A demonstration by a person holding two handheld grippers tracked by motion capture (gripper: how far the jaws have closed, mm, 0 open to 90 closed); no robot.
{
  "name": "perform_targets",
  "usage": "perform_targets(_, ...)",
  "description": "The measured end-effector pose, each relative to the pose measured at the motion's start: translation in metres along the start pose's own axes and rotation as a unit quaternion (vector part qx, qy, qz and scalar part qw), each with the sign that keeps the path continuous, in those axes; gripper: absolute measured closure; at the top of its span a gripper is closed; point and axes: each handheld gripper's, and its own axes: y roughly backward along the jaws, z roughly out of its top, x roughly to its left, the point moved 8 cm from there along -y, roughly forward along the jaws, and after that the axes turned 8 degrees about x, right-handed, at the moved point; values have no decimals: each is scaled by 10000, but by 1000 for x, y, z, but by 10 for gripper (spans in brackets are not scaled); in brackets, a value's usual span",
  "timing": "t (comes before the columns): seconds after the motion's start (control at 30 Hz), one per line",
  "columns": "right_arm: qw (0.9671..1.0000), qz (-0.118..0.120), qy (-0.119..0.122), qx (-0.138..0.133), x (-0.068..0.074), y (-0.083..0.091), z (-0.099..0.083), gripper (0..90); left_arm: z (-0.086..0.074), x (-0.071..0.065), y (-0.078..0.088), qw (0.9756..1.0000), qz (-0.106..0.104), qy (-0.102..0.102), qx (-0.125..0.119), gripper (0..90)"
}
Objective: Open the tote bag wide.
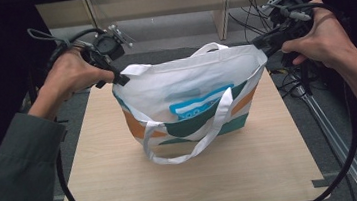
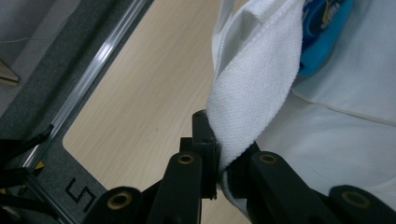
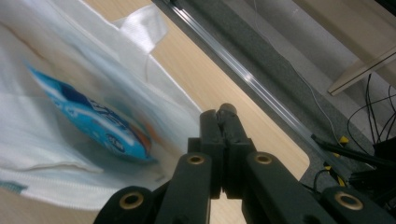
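Note:
A white tote bag (image 1: pixel 190 86) with teal and orange bands hangs over the wooden table (image 1: pixel 200 183), stretched between my two grippers. My left gripper (image 1: pixel 120 78) is shut on the left end of its rim; in the left gripper view (image 2: pixel 224 149) white woven fabric (image 2: pixel 257 84) is pinched between the jaws. At the right end, my right gripper (image 1: pixel 260 44) holds the rim, its jaws (image 3: pixel 223 116) pressed together. A blue packet (image 1: pixel 199 103) lies inside the bag (image 3: pixel 93 121). One white handle (image 1: pixel 191 144) droops down the front.
An aluminium rail (image 1: pixel 331 134) runs along the floor right of the table, with cables (image 1: pixel 251 2) beyond it. Pale wooden furniture (image 1: pixel 156 2) stands behind the table. Bare tabletop lies in front of the bag.

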Motion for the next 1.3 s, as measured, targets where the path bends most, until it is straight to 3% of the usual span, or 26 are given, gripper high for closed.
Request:
perform_targets(0.03, 10000, 50, -7, -58, 1, 2, -1, 900, -1, -2, 11, 9999, -24, 100, -127, 849)
perform_targets(0.13, 9999, 100, -27, -101, 4, 7, -3, 900, -3, -5, 20, 9998, -56, 92, -153, 850)
perform_targets(0.17, 9999, 73, -43, -138, 8, 10, -3, 900, -4, -12, 33, 9999, -46, 26, -163, 850)
perform_targets(0.2, 9999, 73, -43, -138, 8, 10, -3, 900, -4, -12, 33, 9999, -46, 26, -163, 851)
perform_targets(0.23, 9997, -82, 102, -226, 8, 15, -3, 900, -4, -18, 42, 9997, -114, -58, -195, 850)
perform_targets(0.4, 9998, 61, 108, -159, 16, 17, -13, 900, -7, -21, 45, 9995, -231, -63, -183, 850)
perform_targets(0.43, 9998, 112, 104, -121, 18, 14, -14, 900, -6, -16, 34, 9994, -266, 54, -212, 850)
perform_targets(0.47, 9998, 112, 104, -121, 18, 14, -14, 900, -6, -16, 34, 9994, -266, 54, -212, 850)
perform_targets(0.5, 9999, 121, 84, -67, 16, 3, -15, 900, -7, -11, 25, 9993, -294, 114, -203, 850)
perform_targets(0.53, 9999, 130, 37, -32, 15, -4, -15, 900, -8, 1, 3, 9990, -293, 292, -192, 850)
perform_targets(0.57, 9999, 138, 11, -20, 14, -11, -13, 900, -8, 9, -6, 9985, -288, 399, -233, 850)
perform_targets(0.6, 9999, 138, 11, -20, 14, -11, -13, 900, -8, 9, -6, 9985, -288, 399, -233, 850)
perform_targets(0.63, 9999, 146, 4, -24, 10, -24, -7, 900, -7, 25, -19, 9976, -287, 549, -322, 849)
perform_targets(0.67, 9999, 146, 4, -24, 10, -24, -7, 900, -7, 25, -19, 9976, -287, 549, -322, 849)
perform_targets(0.7, 10000, 56, -39, -47, 3, -36, 2, 900, -5, 37, -28, 9969, -261, 623, -398, 848)
perform_targets(0.73, 10000, 56, -39, -47, 3, -36, 2, 900, -5, 37, -28, 9969, -261, 623, -398, 847)
perform_targets(0.77, 10000, 50, -81, -28, -1, -45, 11, 900, -6, 48, -43, 9956, -249, 818, -383, 846)
perform_targets(0.8, 10000, 50, -81, -28, -1, -45, 11, 900, -6, 48, -43, 9956, -249, 818, -383, 846)
perform_targets(0.87, 9999, 85, -66, 10, -1, -54, 17, 900, -9, 54, -58, 9949, -229, 910, -363, 846)
perform_targets(0.9, 9999, 39, 32, 117, 2, -64, 18, 900, -11, 54, -70, 9940, -296, 969, -404, 845)
perform_targets(0.93, 9997, 69, 22, 218, 6, -68, 16, 900, -11, 54, -70, 9940, -296, 969, -404, 844)
perform_targets(0.97, 9996, 48, 89, 265, 7, -72, 15, 900, -16, 50, -84, 9935, -395, 985, -408, 843)
perform_targets(1.2, 9993, 180, 69, 336, 19, -95, 2, 900, -28, 37, -116, 9923, -582, 1016, -403, 821)
perform_targets(1.3, 9985, 227, 223, 435, 23, -105, -4, 900, -32, 37, -128, 9895, -693, 1173, -491, 816)
